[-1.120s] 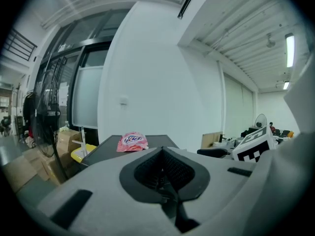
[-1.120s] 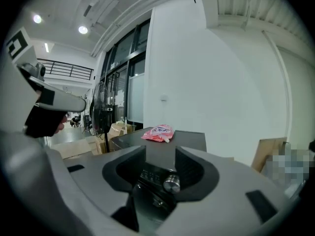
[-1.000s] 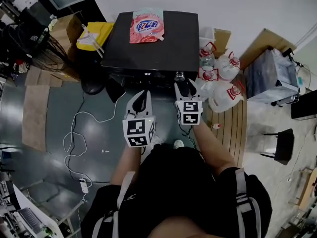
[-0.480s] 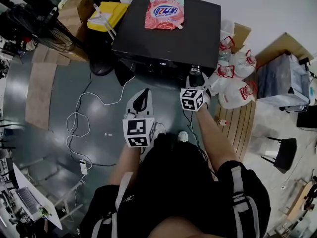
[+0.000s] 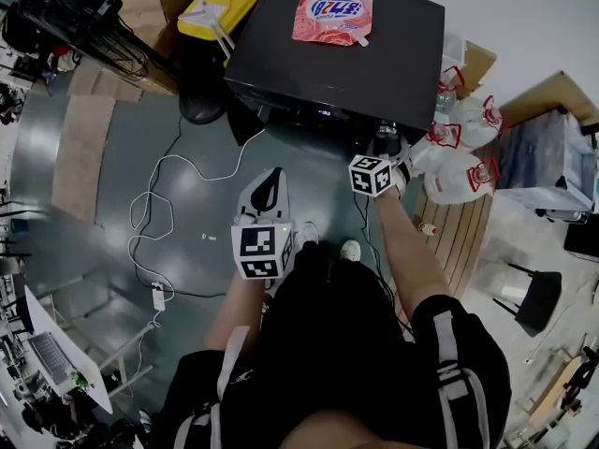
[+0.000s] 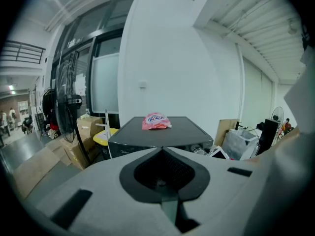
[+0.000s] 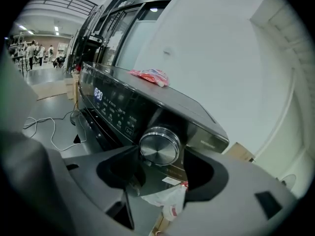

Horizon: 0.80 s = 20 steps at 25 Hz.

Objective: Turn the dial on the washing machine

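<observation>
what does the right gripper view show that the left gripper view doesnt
Only the right gripper view: the silver dial close up, just ahead of the right gripper, whose fingers have just been opening and stand apart, plus the lit control panel. Only the left gripper view: the yellow bin and the translucent box. Both: the washing machine top with the pink pouch.

No word can be read for certain. The pink pouch, by the back edge of the washing machine top, bears a blue-and-white logo with lettering too small to read. On the control panel, left of the dial, a display shows lit digits, blurred, beside illegible white legends. The jugs carry red labels, unreadable.
</observation>
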### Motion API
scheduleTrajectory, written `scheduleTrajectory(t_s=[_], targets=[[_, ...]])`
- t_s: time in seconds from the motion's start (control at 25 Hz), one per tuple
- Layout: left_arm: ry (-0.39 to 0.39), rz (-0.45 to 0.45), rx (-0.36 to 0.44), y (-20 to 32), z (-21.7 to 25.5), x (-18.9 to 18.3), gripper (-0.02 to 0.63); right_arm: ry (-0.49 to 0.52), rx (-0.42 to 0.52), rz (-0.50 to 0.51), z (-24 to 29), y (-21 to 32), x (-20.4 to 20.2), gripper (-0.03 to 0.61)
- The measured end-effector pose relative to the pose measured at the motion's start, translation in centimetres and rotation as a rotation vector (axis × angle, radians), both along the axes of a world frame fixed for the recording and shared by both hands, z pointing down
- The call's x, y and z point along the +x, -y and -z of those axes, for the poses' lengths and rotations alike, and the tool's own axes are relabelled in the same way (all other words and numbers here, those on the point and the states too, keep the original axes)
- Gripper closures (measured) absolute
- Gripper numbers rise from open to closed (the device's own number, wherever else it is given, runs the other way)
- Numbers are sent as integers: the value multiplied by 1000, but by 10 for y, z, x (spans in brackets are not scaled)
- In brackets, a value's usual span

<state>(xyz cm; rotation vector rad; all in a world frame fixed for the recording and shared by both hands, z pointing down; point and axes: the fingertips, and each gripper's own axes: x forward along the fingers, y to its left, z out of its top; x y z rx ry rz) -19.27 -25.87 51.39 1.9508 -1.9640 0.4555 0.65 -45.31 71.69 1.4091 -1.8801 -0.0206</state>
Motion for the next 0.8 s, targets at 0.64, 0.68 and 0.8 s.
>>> scheduleTrajectory(t_s=[0.64, 0.68, 0.8], targets=[[-2, 32, -5, -13, -4, -7, 618, 335, -118, -135, -9, 6, 2, 330], [-1, 34, -5, -14, -3, -7, 618, 386, -131, -150, -9, 6, 1, 330], [2, 36, -4, -15, -3, -7, 618, 426, -138, -153, -11, 7, 3, 331]])
